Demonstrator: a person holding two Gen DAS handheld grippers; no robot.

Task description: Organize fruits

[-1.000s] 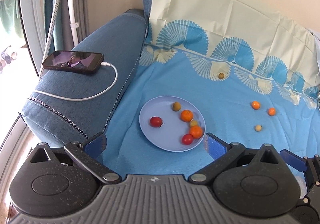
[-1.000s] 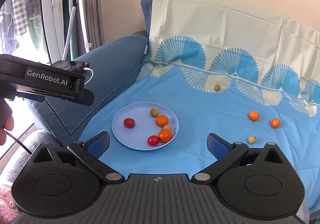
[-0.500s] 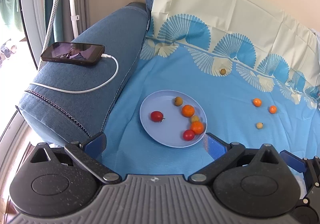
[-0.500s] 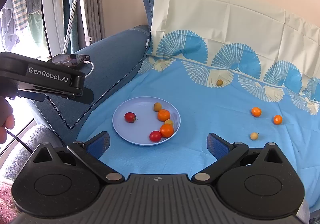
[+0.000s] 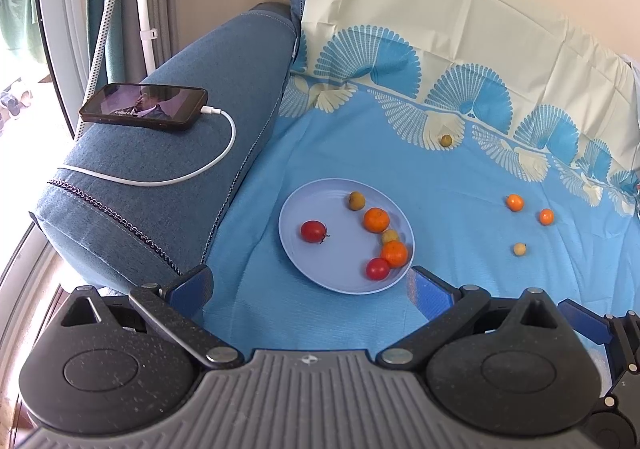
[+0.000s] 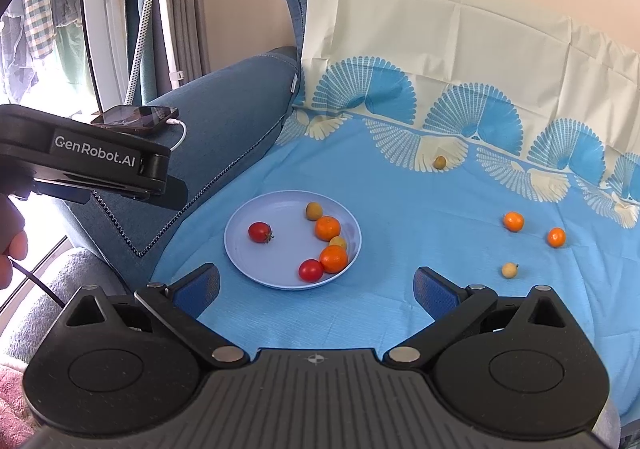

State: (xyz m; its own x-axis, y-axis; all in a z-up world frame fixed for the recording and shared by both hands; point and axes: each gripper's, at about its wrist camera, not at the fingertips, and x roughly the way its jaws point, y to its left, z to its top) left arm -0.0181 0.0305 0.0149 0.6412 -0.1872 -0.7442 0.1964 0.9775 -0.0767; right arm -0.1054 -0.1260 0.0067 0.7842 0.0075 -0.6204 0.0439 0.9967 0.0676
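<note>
You have pulled both grippers back a little — left gripper (image 5: 308, 285) and right gripper (image 6: 316, 285) jaws wide apart, holding nothing. Six fruits sit on the plate (image 6: 240, 249); four more wait on the blue cloth (image 6: 400, 309), so keep picking. A phone (image 5: 144, 105) rests on the sofa arm (image 5: 160, 209).

Blue sheet (image 5: 360, 153) carries plate (image 5: 296, 261), four loose fruits (image 5: 515, 203).

So the plate (image 6: 240, 249) sits on the sofa's left side, near the armrest (image 5: 168, 185), with six fruits in it. Four more fruits (image 6: 513, 221) lie loose on the cloth (image 6: 400, 309) toward the right edge and back, and a phone (image 5: 144, 105) rests on the armrest.
</note>
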